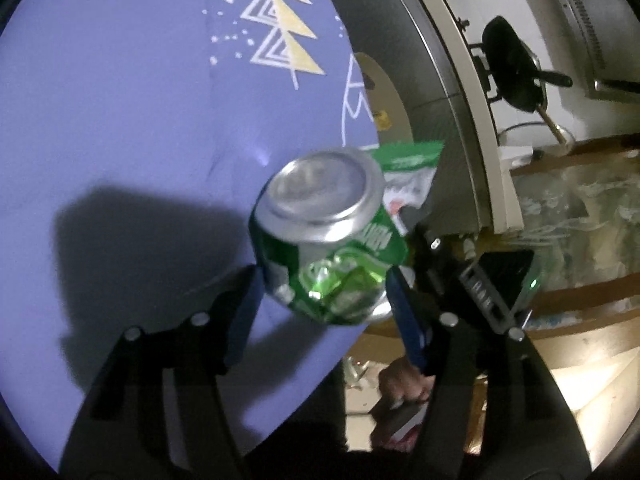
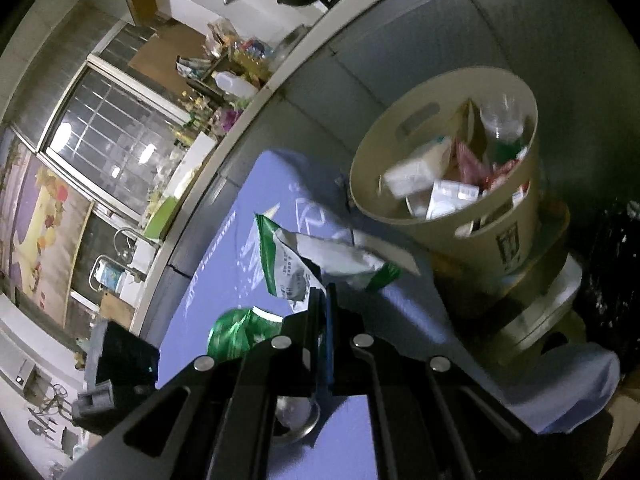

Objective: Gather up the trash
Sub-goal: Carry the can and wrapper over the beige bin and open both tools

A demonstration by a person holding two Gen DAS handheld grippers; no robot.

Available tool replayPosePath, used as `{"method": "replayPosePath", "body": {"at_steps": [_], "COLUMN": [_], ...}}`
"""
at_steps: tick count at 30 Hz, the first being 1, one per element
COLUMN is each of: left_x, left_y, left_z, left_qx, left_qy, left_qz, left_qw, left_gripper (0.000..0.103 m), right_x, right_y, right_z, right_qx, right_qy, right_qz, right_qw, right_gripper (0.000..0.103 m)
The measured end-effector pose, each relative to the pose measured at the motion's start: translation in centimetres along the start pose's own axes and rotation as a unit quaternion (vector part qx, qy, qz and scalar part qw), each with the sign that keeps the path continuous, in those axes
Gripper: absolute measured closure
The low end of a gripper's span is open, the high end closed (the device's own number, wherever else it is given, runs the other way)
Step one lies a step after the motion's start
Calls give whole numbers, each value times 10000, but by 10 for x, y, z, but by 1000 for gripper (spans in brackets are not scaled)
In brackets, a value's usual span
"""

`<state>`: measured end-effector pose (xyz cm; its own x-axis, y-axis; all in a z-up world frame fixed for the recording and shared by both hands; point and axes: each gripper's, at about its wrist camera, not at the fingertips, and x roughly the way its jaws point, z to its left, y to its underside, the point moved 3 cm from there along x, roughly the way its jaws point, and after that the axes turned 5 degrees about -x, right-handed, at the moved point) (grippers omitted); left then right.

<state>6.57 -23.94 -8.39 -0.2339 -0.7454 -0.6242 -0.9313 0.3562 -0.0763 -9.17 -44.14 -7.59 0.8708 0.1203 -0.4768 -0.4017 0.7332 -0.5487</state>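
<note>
Can [image 1: 328,236] crushed, green and silver, long axis along the left gripper [image 1: 322,300], silver end facing away | sits between its spread fingers over lilac cloth [image 1: 120,120] | right gripper [image 2: 320,300] pressed together, pinching green-white wrapper [image 2: 304,260] | beige bin [image 2: 500,232] beyond, holding trash

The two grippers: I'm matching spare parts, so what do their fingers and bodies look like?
Both the left gripper and the right gripper have matt black linkage arms with round silver pivot pins and flat blue pads on the fingers. From the left wrist view, the right one's black body shows slotted cut-outs and a small green light.
</note>
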Motion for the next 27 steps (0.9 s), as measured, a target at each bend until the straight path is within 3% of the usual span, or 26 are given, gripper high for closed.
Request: {"method": "replayPosePath", "body": {"at_steps": [5,11,19,22,25,27], "left_x": [15,26,76,98,130,147], "left_y": [-7,-28,-93,-116,-143,-156], "left_z": [1,-22,-95,-110,-105,-103], "left_qx": [-200,40,720,916,790,717], "left_qy": [20,129,213,-77,-628,-848], "left_qz": [116,52,-17,-168,-274,-240], "left_qw": [9997,9999,9972,9956,9945,9935], "left_gripper": [79,85,85,85,83,86], "right_x": [4,-3,-13,-3,24,32], "right_y": [4,-15,-85,-106,-117,-117], "right_z": [1,-3,-28,-48,-76,-97], "right_qx": [-41,-190,-325,-316,-244,182], "right_qy": [55,346,990,1576,2019,2006], "right_qz": [77,-269,-1064,-1095,-734,-580], "right_qw": [9999,9989,9888,9809,9764,9778], "right_gripper": [103,103,103,103,103,103]}}
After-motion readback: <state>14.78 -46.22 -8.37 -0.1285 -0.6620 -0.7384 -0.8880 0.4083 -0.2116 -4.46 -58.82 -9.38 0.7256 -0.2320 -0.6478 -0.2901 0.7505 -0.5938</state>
